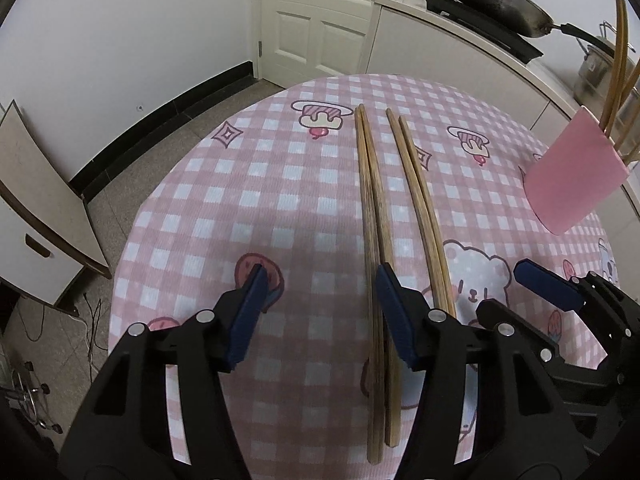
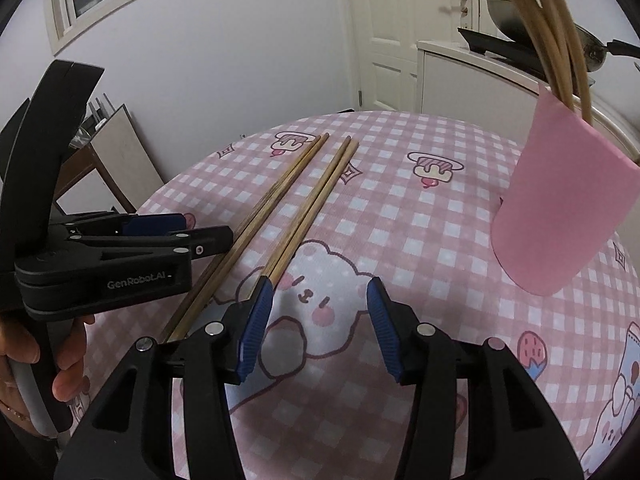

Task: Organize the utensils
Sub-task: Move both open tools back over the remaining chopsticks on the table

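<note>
**Four chopsticks loose, holder part filled**

Left tongs [image 1: 320,312] released, straddling the left pair [image 1: 374,240] at mid-worktop [image 1: 208,208]. Right tongs [image 2: 320,324] released, empty, beside the right pair [image 2: 316,196]. Cup [image 2: 560,204] stands at the right edge. Advise closing squarely on both sticks. Marking: "GenRobot.AI".
</note>
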Demonstrator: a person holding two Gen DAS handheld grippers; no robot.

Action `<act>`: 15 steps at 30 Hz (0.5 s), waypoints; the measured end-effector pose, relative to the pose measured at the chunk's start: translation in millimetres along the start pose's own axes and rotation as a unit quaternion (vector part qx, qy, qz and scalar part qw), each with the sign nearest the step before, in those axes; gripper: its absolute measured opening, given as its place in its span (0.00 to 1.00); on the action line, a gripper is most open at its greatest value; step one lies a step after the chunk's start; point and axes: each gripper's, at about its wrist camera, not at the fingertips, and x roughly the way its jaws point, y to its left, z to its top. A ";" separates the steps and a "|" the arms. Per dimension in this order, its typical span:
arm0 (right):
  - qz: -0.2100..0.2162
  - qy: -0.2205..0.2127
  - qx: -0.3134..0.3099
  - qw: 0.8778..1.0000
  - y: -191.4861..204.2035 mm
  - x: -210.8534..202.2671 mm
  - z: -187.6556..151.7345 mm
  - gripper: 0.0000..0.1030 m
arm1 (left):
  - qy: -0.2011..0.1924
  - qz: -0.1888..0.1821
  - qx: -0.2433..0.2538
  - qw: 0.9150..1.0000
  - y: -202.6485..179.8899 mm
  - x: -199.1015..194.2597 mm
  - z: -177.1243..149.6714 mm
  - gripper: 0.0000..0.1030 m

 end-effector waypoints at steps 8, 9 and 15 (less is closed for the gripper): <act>-0.006 0.004 -0.004 1.000 -1.6 2.6 4.0 0.48 | 0.014 -0.004 0.012 1.000 -4.6 3.9 6.3 0.47; -0.008 0.003 -0.005 1.000 -1.6 2.0 4.8 0.49 | 0.014 -0.004 0.007 1.000 -4.5 4.9 7.9 0.45; -0.008 0.001 0.000 1.000 -4.7 1.3 9.2 0.49 | 0.014 -0.015 0.001 1.000 -9.9 7.6 12.8 0.31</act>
